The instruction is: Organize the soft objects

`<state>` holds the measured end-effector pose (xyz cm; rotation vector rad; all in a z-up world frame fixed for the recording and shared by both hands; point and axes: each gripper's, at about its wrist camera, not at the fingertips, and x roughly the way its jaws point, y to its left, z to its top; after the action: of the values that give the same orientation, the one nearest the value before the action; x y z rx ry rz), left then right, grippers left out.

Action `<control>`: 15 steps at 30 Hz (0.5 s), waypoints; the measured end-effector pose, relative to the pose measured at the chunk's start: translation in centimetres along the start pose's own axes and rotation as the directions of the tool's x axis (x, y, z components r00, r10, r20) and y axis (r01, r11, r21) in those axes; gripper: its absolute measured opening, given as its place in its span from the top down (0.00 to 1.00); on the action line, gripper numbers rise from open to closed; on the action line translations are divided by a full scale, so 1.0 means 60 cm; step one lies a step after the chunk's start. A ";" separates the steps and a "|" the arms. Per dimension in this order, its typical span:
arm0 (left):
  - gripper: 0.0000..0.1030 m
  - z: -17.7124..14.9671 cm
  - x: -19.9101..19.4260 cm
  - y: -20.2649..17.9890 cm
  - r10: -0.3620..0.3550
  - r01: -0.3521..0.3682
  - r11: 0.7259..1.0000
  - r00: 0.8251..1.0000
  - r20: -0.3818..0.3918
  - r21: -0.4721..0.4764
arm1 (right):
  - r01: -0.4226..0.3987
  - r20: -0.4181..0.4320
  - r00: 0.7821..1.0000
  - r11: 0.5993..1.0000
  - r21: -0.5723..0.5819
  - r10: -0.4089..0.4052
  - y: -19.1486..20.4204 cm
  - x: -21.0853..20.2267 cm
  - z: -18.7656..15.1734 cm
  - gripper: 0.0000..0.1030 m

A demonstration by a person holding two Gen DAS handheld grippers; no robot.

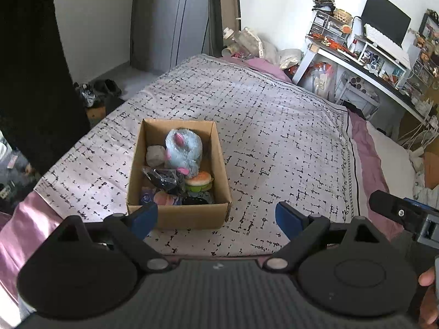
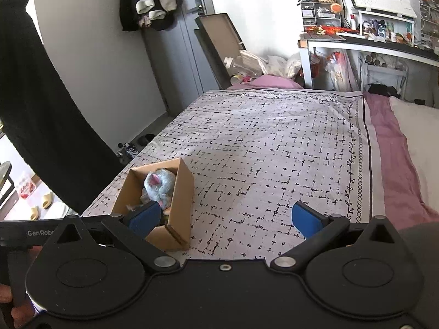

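An open cardboard box stands on the bed's patterned blanket. Inside lie a blue plush toy, a grey soft lump, a burger-shaped toy, a black bagged item and other small soft things. My left gripper is open and empty, just in front of the box. The box also shows in the right wrist view with the blue plush. My right gripper is open and empty, to the right of the box. Its body shows in the left wrist view.
A cluttered desk with a monitor stands beyond the bed's far right. A pink sheet and white pillow lie at the right. Shoes sit on the floor at left. A dark hanging garment is at the left.
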<state>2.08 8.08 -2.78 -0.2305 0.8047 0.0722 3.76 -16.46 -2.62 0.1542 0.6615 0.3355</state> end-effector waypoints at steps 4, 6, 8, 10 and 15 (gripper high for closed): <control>0.11 -0.008 -0.013 -0.011 0.010 -0.011 1.000 1.000 0.015 0.022 | -0.004 0.003 1.000 1.000 -0.025 0.004 0.001 -0.014 -0.006 0.00; 0.11 -0.011 -0.019 -0.014 0.014 -0.014 0.999 1.000 0.022 0.030 | -0.004 0.006 1.000 0.999 -0.034 0.004 0.001 -0.020 -0.009 0.00; 0.11 -0.016 -0.024 -0.018 0.018 -0.019 0.999 0.999 0.027 0.044 | -0.007 0.012 1.000 0.999 -0.040 0.007 0.000 -0.027 -0.012 0.00; 0.11 -0.021 -0.030 -0.022 0.022 -0.024 0.998 0.999 0.033 0.059 | -0.007 0.020 1.000 0.999 -0.049 0.008 -0.001 -0.034 -0.016 0.00; 0.11 -0.031 -0.041 -0.027 0.025 -0.028 0.997 0.998 0.049 0.076 | 0.005 0.040 0.999 0.998 -0.064 -0.002 -0.005 -0.048 -0.018 0.00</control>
<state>-0.67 6.11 -1.96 -0.1448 0.7610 0.0714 1.08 -17.74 -1.88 0.0982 0.6109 0.3492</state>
